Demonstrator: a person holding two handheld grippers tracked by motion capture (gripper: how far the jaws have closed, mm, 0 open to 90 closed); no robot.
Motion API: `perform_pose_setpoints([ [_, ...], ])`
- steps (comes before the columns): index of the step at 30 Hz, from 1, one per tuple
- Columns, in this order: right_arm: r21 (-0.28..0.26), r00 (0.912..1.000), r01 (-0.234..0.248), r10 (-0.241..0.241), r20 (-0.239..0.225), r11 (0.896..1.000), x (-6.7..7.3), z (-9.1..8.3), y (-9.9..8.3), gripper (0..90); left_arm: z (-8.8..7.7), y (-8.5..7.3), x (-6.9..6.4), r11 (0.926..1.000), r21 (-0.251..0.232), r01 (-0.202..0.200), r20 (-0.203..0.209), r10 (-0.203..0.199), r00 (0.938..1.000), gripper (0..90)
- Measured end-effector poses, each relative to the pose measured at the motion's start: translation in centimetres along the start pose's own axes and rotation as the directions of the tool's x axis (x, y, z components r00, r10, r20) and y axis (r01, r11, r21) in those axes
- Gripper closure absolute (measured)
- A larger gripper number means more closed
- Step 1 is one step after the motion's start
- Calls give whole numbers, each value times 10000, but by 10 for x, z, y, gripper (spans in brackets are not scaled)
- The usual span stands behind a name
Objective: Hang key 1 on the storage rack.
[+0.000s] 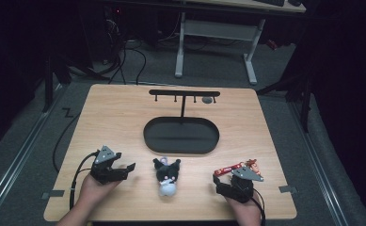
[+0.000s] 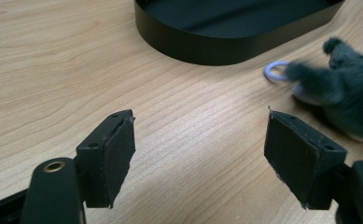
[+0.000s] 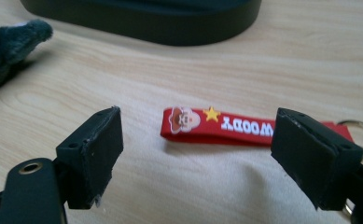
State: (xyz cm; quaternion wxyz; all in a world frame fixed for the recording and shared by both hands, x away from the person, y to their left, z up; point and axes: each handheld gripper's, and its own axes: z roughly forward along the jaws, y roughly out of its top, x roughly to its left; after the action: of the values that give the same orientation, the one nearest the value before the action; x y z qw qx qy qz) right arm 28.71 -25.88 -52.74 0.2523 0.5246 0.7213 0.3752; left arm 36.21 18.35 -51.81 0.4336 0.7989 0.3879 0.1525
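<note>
The right gripper (image 3: 195, 154), jaws spread and empty, faces the red strap keychain (image 3: 219, 126) lying just beyond it, long axis crosswise to the jaws (ring probably at its right end). The left gripper (image 1: 120, 170) is spread too, farther off.

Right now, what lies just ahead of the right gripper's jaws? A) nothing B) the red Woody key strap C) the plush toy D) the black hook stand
B: in the right gripper view the red key strap lies flat on the table beyond the open right gripper, untouched.
</note>
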Motion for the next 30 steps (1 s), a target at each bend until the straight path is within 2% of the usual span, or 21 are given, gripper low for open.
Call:
perform_pose_setpoints([
  [2, -267, 10000, 81, -80, 39, 9996, 0, -1, 0, 156, 1, 1, -1, 10000, -30, -84, -48, 84, 10000, 257],
  [7, -87, 9984, 553, -552, 87, 9984, 2, -6, 2, 146, 4, 1, -1, 10000, -40, -8, -4, 8, 10000, 271],
  [11, -35, 9986, 528, -528, -27, 9986, 2, -6, 2, 139, 4, 0, -3, 10000, 31, -72, 9, 72, 10000, 271],
  [15, 28, 9974, 715, -715, -53, 9974, 5, -4, 4, 131, 2, 0, -4, 9997, 10, -251, 26, 251, 9997, 271],
  [21, 334, 9957, 917, -913, -131, 9952, 8, -1, 3, 139, 3, 0, -4, 9996, 16, -297, -24, 297, 9996, 274],
  [30, 200, 9952, 962, -958, -183, 9952, 7, -1, 3, 140, 3, -1, -5, 9994, 94, -335, 8, 335, 9994, 274],
])
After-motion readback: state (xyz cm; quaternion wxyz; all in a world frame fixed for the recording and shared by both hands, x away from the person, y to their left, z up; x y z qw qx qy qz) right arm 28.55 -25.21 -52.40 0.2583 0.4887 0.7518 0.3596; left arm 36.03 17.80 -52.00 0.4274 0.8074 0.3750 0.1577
